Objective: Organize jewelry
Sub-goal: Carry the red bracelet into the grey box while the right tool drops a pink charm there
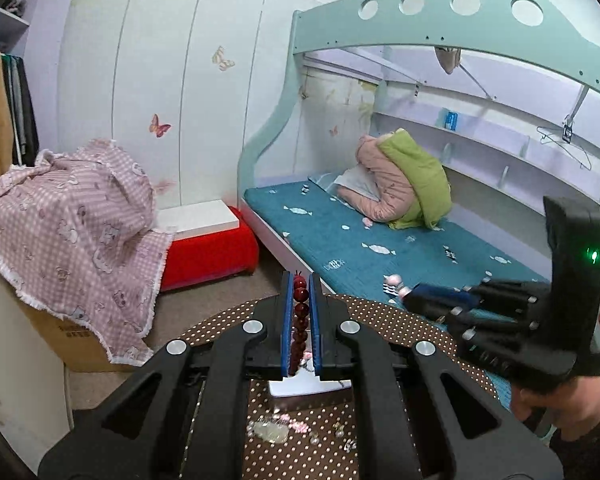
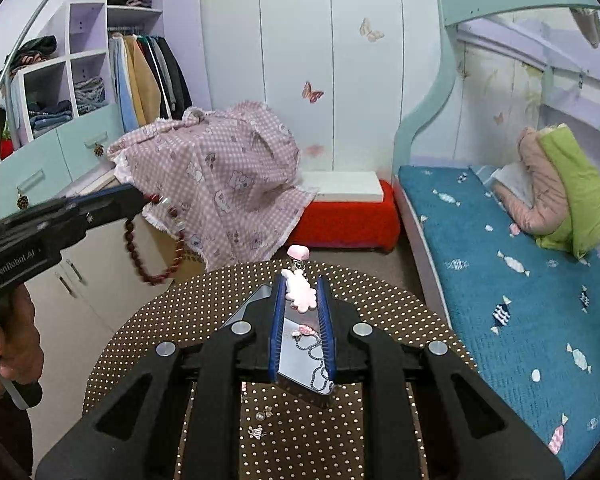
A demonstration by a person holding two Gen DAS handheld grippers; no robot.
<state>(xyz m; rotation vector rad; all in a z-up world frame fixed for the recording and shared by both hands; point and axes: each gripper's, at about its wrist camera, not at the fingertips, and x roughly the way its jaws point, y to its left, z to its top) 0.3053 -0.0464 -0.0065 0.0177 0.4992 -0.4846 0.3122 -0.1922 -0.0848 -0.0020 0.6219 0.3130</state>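
Bead bracelet (image 1: pixel 300 320) lengthwise between closed left tongs (image 1: pixel 300 304), loop dangling.

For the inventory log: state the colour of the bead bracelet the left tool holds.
Dark red; the bead bracelet shows best in the left wrist view, pinched in the left tool.

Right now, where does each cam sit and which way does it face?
Left wrist: on the left gripper, raised over the dotted table, facing the bunk bed; its fingers pinch the red bead bracelet; right gripper at right.
Right wrist: on the right gripper, facing the wardrobe; fingers around a pink charm.
Shared: table, bracelet, checkered cloth.
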